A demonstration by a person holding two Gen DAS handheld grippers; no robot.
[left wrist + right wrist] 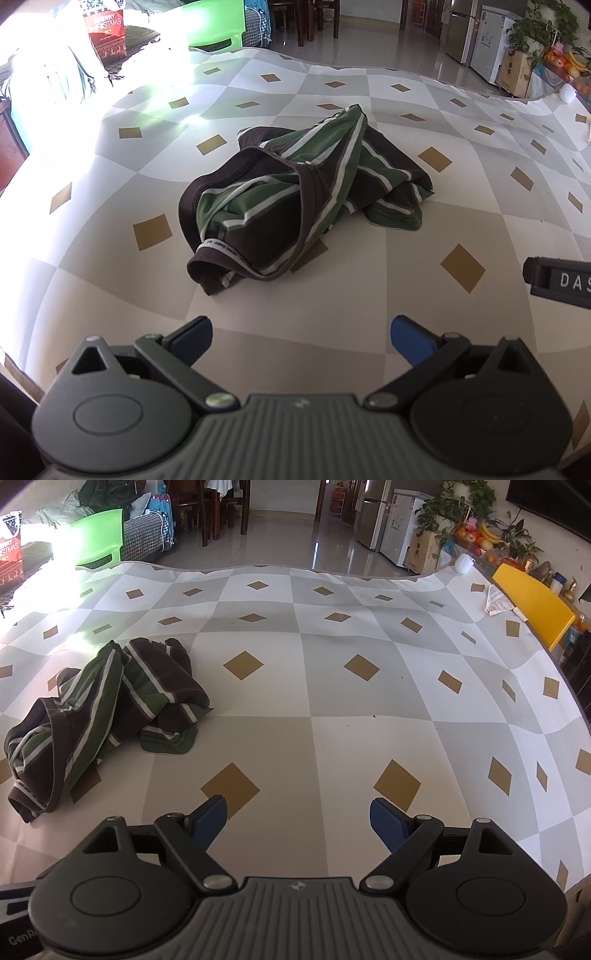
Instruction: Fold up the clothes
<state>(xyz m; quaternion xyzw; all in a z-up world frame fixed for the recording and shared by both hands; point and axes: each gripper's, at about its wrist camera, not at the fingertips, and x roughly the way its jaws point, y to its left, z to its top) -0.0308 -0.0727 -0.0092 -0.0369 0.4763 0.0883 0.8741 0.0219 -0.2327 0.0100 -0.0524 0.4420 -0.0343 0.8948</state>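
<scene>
We see one garment (295, 199), a crumpled piece of clothing in dark brown with green and white stripes, lying unfolded on the counter (369, 280). The counter is covered by a cloth of grey and white checks with tan diamonds. We take the garment as our landmark.

There are two grippers. Our left gripper (301, 334) hovers just short of the garment's near edge, its two blue-padded fingers (412, 341) spread wide with nothing between them; it touches no cloth. Our right gripper (298, 818) hangs over bare counter well to the right of the garment, also spread wide and empty. In the left wrist view, part of the right gripper's dark body shows at the frame's right edge, to the right of the garment.

The garment has one printed elastic waistband (225, 254) turned toward us, and one green hem (168, 744) sticking out at its right side.

Beyond the garment, past the counter's far edge, we count one green chair (98, 537) and one red Christmas bag (107, 33). Far to the garment's right stand one yellow chair (532, 603) and one folded paper (498, 602) on the counter.
</scene>
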